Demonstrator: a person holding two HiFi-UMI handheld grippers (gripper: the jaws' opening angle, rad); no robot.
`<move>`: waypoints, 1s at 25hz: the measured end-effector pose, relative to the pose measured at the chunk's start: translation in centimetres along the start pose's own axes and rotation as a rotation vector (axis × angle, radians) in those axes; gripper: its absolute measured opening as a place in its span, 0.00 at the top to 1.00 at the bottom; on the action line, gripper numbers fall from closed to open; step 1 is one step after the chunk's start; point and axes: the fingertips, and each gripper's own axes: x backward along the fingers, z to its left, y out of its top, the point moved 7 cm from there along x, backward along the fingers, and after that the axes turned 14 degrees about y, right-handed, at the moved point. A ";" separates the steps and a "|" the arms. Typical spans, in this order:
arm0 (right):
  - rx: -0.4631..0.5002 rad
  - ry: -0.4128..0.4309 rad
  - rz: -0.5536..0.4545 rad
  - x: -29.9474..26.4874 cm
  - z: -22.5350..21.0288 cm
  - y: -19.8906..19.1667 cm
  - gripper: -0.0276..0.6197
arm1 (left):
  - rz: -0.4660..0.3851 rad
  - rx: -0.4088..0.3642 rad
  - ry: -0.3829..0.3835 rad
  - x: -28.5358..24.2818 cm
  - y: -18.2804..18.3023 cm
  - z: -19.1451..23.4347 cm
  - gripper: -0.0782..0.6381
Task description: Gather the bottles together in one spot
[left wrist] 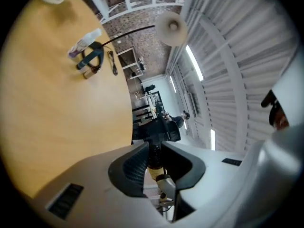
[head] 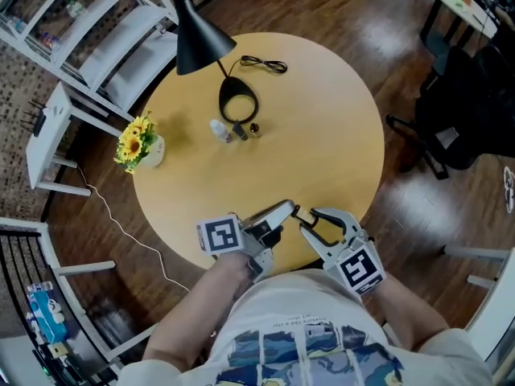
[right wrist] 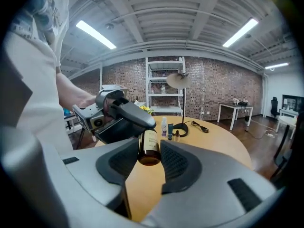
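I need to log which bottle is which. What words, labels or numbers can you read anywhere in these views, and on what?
No text can be read in any view.
On the brown bottle: a pale label with print, too blurred to read.
On the spray bottle: a label, too small to read.
On the shirt: a line of small print above the picture, too small to read.
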 end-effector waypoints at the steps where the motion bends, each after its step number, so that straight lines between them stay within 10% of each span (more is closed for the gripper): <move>1: -0.007 -0.004 0.007 0.0 -0.4 -0.3 0.71 | -0.004 -0.061 0.029 -0.3 0.2 -0.3 0.79; 13: -0.098 -0.075 0.107 1.8 -6.4 -3.0 0.59 | -0.246 -0.952 0.446 -5.3 7.5 -2.9 0.79; 25: -0.200 -0.117 0.183 5.8 -8.8 -6.0 0.60 | -0.396 -0.936 0.755 -14.1 16.8 6.1 0.79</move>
